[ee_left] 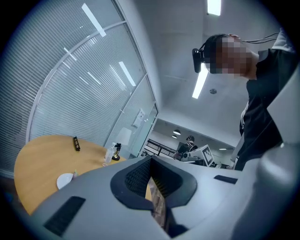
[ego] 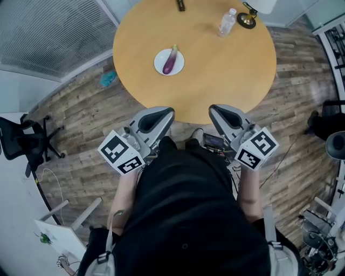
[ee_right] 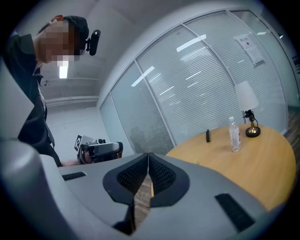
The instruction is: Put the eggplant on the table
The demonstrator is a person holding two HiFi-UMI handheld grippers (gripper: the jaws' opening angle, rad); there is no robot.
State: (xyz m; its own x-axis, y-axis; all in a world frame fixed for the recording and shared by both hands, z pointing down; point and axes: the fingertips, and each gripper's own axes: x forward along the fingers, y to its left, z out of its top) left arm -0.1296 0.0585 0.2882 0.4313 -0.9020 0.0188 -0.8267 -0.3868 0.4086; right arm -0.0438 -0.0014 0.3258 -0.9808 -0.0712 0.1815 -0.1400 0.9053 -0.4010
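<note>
A purple eggplant lies on a white plate on the round wooden table. My left gripper and right gripper are held side by side just short of the table's near edge, well apart from the plate. In the left gripper view the left gripper has its pads together with nothing between them, and the plate shows small at the far left. The right gripper in its own view is likewise shut and empty.
On the far side of the table stand a water bottle, a lamp and a small black object. A black office chair stands on the wood floor at left and another dark chair at right. Glass walls with blinds surround the room.
</note>
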